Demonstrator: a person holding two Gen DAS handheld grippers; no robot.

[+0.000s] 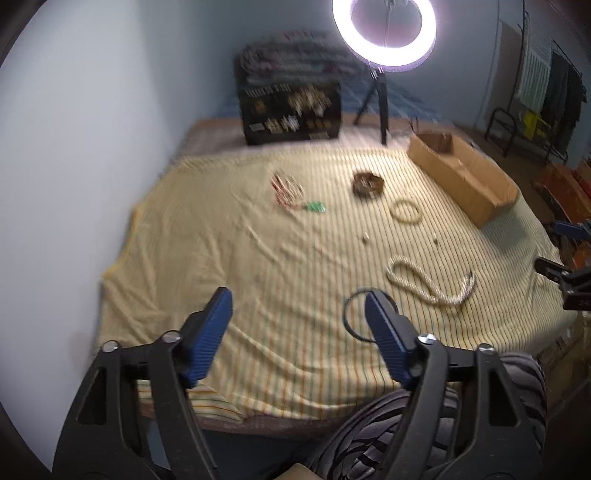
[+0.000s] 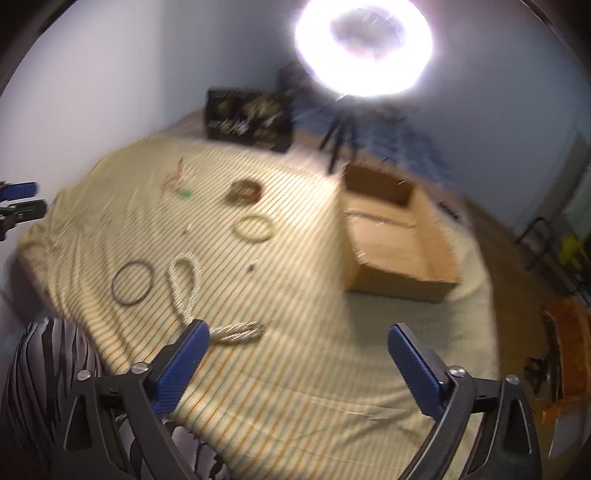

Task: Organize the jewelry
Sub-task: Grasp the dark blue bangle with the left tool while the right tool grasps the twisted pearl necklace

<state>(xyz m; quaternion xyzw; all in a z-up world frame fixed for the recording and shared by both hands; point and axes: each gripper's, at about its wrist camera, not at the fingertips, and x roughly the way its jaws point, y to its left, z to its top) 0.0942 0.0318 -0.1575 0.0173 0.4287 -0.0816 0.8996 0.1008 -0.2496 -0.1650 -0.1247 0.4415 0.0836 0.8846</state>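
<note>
**Hovering over the striped sheet, both jaws empty**

Looking down my left gripper [image 1: 299, 314], I see the blue pads spread well apart with nothing between them, only bare yellow striped bedsheet [image 1: 221, 240]. Right behind my right-hand pad lies a thin dark ring bangle [image 1: 349, 314], partly hidden by that pad. Just beyond it, a little to the right, a pale twisted rope necklace [image 1: 424, 284] snakes across the cloth. Further out ahead sit a pale bangle [image 1: 405, 211], a brown round piece [image 1: 367, 184] that is too blurred to name, and to their left a tangle of red and gold bits [image 1: 286, 190] beside a small green item [image 1: 314, 207]. At the far edge stands a black jewelry display case [image 1: 291, 107], with a ring light [image 1: 384, 33] on a tripod to its right.

Over on my right gripper [image 2: 295, 343], the jaws also stand wide and hold nothing. The rope necklace's [image 2: 236, 332] end lies just at my left-hand pad; whether it touches I can't tell through the blur. The dark ring [image 2: 132, 283] sits out to the left of the jaws. Ahead and right is an open cardboard box [image 2: 391, 254] resting on the sheet. My other gripper shows at the far left edge of this view.
</note>
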